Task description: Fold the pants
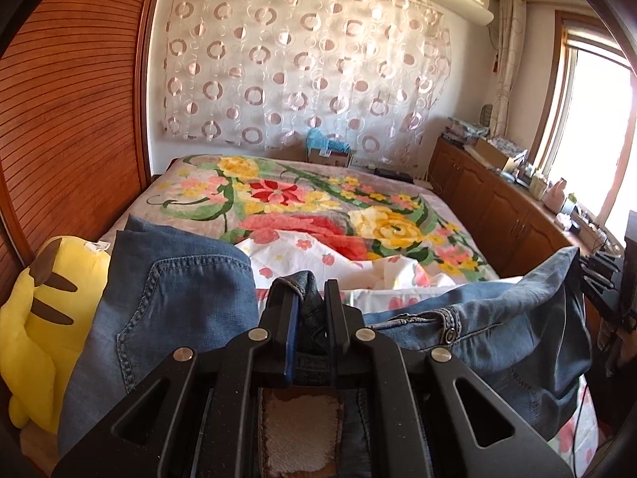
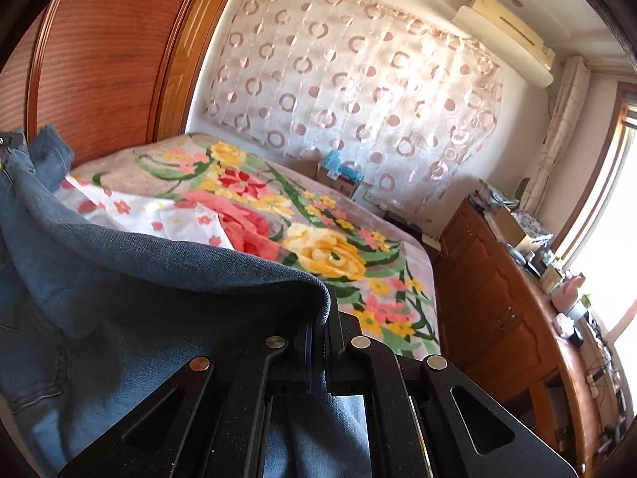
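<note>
A bed (image 1: pixel 318 199) fills the middle of the room, covered by a grey blanket (image 2: pixel 302 215) printed with large red, pink and yellow flowers. A white sheet (image 1: pixel 358 263) with small pink blossoms lies crumpled at its near end. Behind the bed, a sheer curtain (image 1: pixel 302 59) patterned with pink rings hangs across the white wall. A slatted wooden wardrobe (image 1: pixel 71 111) stands along the left side. A low wooden cabinet (image 1: pixel 489 203) runs down the right wall (its top crowded with boxes and bottles), below a window (image 1: pixel 597 131) pouring in bright daylight. An air conditioner (image 2: pixel 505 44) is mounted high near the ceiling. A yellow plush toy (image 1: pixel 40 279) rests by the wardrobe.
</note>
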A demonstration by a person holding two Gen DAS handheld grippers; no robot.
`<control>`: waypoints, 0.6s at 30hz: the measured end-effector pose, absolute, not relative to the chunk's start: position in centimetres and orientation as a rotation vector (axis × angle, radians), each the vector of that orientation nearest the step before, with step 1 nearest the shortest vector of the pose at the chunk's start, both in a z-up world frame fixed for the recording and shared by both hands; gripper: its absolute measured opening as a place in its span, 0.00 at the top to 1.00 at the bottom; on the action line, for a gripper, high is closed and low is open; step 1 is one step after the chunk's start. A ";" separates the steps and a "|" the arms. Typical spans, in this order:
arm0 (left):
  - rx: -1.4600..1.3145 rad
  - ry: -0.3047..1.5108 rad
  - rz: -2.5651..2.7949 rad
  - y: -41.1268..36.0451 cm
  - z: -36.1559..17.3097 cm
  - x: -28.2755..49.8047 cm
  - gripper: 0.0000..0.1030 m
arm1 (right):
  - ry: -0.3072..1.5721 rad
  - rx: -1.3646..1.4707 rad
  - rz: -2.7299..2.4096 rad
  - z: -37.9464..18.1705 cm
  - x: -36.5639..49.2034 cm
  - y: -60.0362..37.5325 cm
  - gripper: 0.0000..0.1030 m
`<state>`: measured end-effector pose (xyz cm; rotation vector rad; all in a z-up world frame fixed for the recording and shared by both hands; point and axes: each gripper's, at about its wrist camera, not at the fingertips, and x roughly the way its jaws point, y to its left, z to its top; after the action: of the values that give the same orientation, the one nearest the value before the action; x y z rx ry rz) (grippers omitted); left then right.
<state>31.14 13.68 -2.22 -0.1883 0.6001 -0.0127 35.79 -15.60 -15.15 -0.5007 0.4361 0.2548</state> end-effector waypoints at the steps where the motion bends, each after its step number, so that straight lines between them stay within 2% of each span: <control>1: -0.178 0.606 -0.010 13.6 -2.4 31.3 0.88 | 0.446 -0.506 0.257 -15.2 36.6 -15.4 0.96; 8: -0.146 0.630 -0.019 13.4 -3.2 31.6 0.87 | 0.524 -0.505 0.270 -15.1 39.2 -15.7 0.96; 11: -0.107 0.641 -0.011 13.0 -3.4 31.4 0.81 | 0.553 -0.498 0.272 -15.1 39.7 -16.0 0.96; 13: -0.089 0.636 -0.010 12.9 -3.5 30.9 0.73 | 0.563 -0.498 0.270 -14.7 39.8 -16.2 0.96; 15: -0.065 0.623 0.001 12.7 -3.3 30.4 0.52 | 0.569 -0.491 0.270 -14.4 40.0 -16.3 0.96; 16: -0.047 0.603 0.004 12.5 -3.1 29.8 0.50 | 0.573 -0.487 0.272 -14.1 40.1 -16.3 0.96; 18: -0.028 0.595 -0.007 12.4 -2.9 29.2 0.37 | 0.577 -0.482 0.275 -13.8 40.2 -16.2 0.96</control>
<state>29.23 12.40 -2.90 -0.0285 0.5952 -0.0067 40.18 -16.23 -13.79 -0.4822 0.5773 0.2749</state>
